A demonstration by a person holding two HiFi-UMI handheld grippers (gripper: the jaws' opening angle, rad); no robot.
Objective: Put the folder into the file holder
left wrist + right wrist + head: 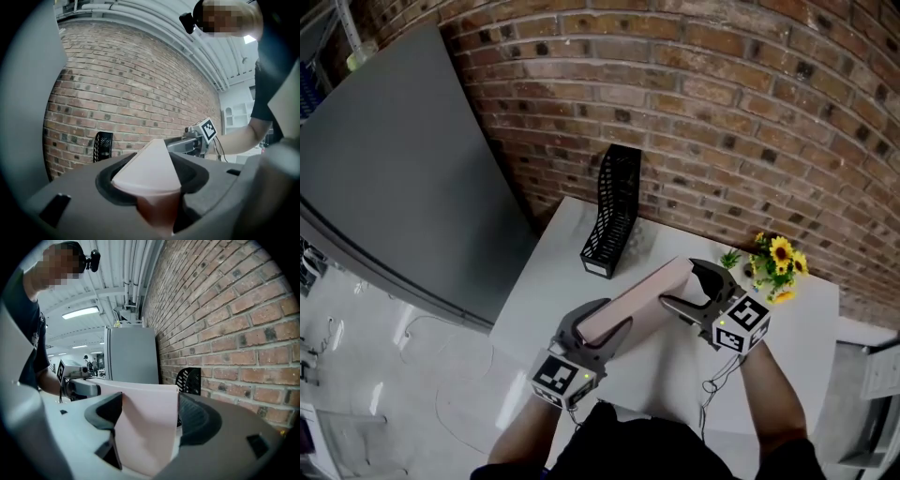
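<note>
A pale pink folder is held over the white table between both grippers. My left gripper is shut on its near left corner; in the left gripper view that corner of the folder fills the gap between the jaws. My right gripper is shut across the far right end, and the folder's edge stands upright between its jaws. The black mesh file holder stands upright at the table's back edge by the brick wall, apart from the folder, and shows as the holder and the holder beyond each gripper.
Yellow artificial flowers sit at the table's back right by the wall. A large grey cabinet stands to the left of the table. The brick wall runs right behind the file holder. A cable trails from the right gripper.
</note>
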